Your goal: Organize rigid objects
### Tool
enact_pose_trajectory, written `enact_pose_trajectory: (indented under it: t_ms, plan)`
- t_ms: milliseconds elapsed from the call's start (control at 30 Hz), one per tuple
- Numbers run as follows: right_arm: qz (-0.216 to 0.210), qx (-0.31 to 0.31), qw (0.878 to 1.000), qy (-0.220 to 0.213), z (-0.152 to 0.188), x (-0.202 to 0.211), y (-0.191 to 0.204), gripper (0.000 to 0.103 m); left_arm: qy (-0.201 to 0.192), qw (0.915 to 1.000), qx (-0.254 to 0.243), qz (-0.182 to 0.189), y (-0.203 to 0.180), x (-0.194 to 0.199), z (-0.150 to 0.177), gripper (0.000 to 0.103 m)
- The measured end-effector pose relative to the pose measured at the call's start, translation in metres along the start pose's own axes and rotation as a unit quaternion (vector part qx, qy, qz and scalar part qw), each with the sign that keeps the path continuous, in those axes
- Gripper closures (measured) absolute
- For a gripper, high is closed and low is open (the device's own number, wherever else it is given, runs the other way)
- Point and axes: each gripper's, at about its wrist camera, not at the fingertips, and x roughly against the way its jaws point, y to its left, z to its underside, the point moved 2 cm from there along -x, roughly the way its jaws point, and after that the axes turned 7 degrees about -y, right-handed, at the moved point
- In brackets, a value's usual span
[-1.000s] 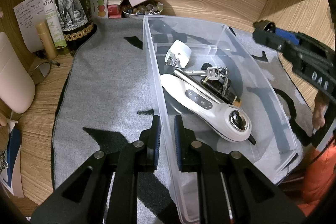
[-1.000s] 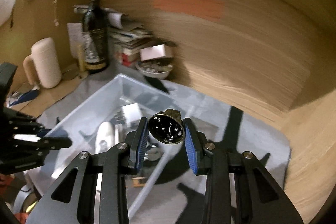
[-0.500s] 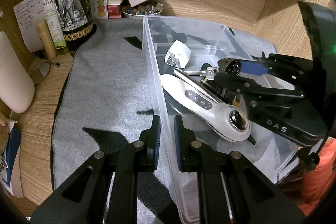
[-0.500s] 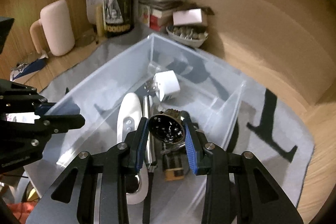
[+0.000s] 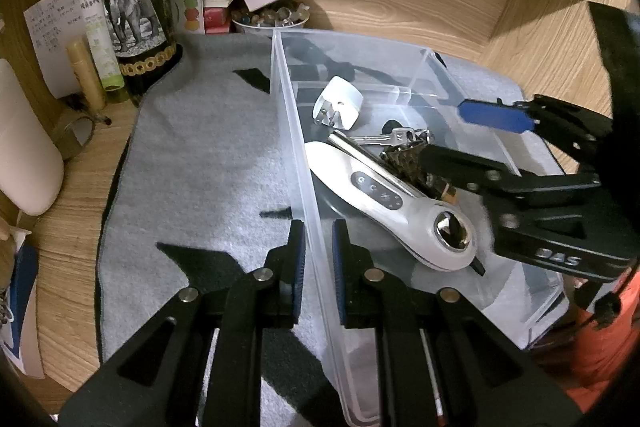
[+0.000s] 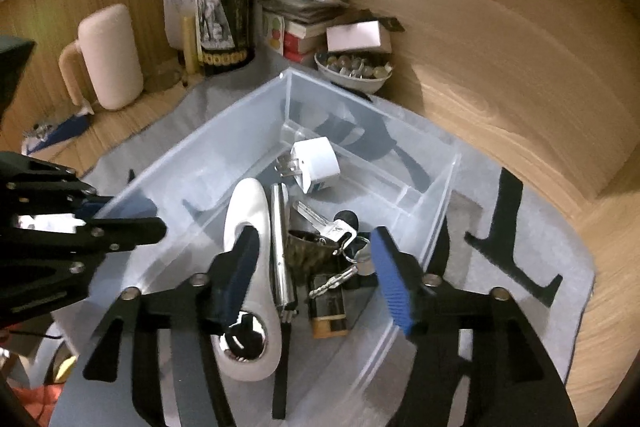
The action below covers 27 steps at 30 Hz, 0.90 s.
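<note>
Clear bin [image 5: 424, 67] wall pinched by left gripper [image 5: 318, 267]; right gripper [image 6: 312, 267] just spread above contents.

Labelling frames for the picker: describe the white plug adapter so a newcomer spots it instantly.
Start at the clear plastic bin on the grey mat. Inside, at the far end by the low clear divider, lies the white plug adapter, beyond the keys and the long white handheld device. It is the only small blocky white piece, with metal prongs sticking out of one face.

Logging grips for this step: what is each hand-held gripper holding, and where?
Left hand-held gripper clamps the clear bin by its side wall. Right hand-held gripper, jaws just opening, holds nothing.
</note>
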Motion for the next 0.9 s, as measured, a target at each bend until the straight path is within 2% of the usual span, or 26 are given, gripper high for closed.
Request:
enact_pose_trajectory:
  t_ms: [33, 100, 167, 233, 267, 300, 433, 700, 900]
  plan:
    - [0.001, -0.003, 1.0, -0.006, -0.001, 0.005, 0.0, 0.043, -0.002, 1.0, 0.0, 0.001, 0.0, 0.002, -0.001, 0.091]
    - [0.009, -0.005, 1.0, -0.022, -0.001, 0.016, 0.0, 0.034, -0.015, 0.9999, -0.004, -0.004, -0.001, 0.008, -0.003, 0.091]
    - [0.014, -0.009, 0.999, -0.032, -0.001, 0.025, -0.001, 0.032, -0.024, 0.9997, -0.008, -0.006, -0.003, 0.015, -0.005, 0.091]
    - [0.015, -0.018, 0.999, -0.041, 0.0, 0.036, -0.002, 0.03, -0.033, 0.9994, -0.01, -0.01, -0.004, 0.022, -0.007, 0.081]
    - [0.016, -0.022, 0.999, -0.045, 0.001, 0.04, -0.003, 0.027, -0.039, 0.9991, -0.011, -0.012, -0.005, 0.026, -0.007, 0.072]
    - [0.017, -0.029, 0.998, -0.052, 0.003, 0.047, -0.004, 0.025, -0.046, 0.9988, -0.013, -0.016, -0.005, 0.029, -0.007, 0.067]
    - [0.025, -0.044, 0.996, -0.073, 0.009, 0.066, -0.005, 0.021, -0.067, 0.9972, -0.023, -0.022, -0.009, 0.044, -0.008, 0.061]
    - [0.046, -0.078, 0.991, -0.098, 0.031, 0.096, 0.002, 0.017, -0.13, 0.9908, -0.034, -0.011, -0.021, 0.077, 0.004, 0.032]
    - [0.071, -0.099, 0.987, -0.104, 0.051, 0.104, 0.013, 0.012, -0.154, 0.9876, -0.028, 0.012, -0.024, 0.084, 0.019, 0.024]
